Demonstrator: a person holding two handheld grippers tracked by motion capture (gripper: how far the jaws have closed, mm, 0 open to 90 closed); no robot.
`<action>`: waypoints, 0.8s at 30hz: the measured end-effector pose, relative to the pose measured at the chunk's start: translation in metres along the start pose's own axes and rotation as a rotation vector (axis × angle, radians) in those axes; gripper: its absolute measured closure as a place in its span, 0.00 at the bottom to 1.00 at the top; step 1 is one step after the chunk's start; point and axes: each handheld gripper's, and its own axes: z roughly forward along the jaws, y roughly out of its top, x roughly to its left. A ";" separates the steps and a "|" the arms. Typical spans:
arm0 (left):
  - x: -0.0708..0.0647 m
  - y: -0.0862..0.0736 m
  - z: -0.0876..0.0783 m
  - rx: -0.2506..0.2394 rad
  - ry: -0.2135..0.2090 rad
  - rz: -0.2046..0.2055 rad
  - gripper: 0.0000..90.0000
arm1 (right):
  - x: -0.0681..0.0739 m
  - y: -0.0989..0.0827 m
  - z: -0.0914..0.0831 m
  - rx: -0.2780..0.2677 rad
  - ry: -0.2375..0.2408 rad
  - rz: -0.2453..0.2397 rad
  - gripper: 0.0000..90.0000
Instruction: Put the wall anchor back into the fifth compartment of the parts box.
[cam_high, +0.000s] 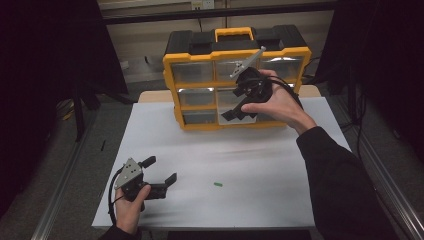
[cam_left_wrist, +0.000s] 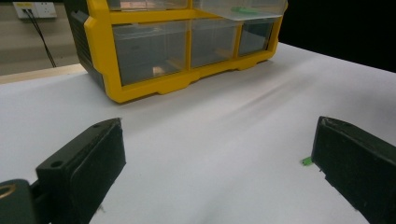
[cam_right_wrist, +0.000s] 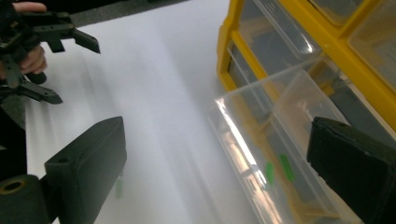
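A yellow and black organizer (cam_high: 200, 107) (cam_left_wrist: 140, 88) with clear drawers stands at the back of the white table (cam_high: 260, 160). One clear drawer (cam_right_wrist: 261, 121) (cam_left_wrist: 243, 14) is pulled out, and two small green pieces (cam_right_wrist: 270, 171) lie inside it. My right gripper (cam_high: 239, 102) (cam_right_wrist: 215, 163) hovers over that drawer, open, with nothing between its jaws. Another green piece (cam_high: 218, 184) (cam_left_wrist: 306, 161) lies on the table near the front. My left gripper (cam_high: 161, 170) (cam_left_wrist: 215, 158) rests at the front left, open and empty, with the green piece just beside its right jaw.
The right forearm in a dark sleeve (cam_high: 330, 170) crosses the table's right side. A yellow handle (cam_high: 234, 33) tops the organizer. A wall socket (cam_left_wrist: 35, 9) sits behind it. The surroundings beyond the table edges are dark.
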 end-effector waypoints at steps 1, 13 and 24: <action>0.000 0.000 0.000 -0.003 0.000 -0.005 0.03 | 0.002 0.000 0.000 -0.002 0.004 -0.006 0.04; 0.000 0.000 0.000 -0.006 0.000 -0.007 0.03 | 0.034 0.001 0.007 -0.012 0.044 -0.065 0.05; -0.001 0.000 0.000 -0.014 0.005 -0.015 0.03 | 0.052 -0.015 0.017 -0.026 0.081 -0.074 0.03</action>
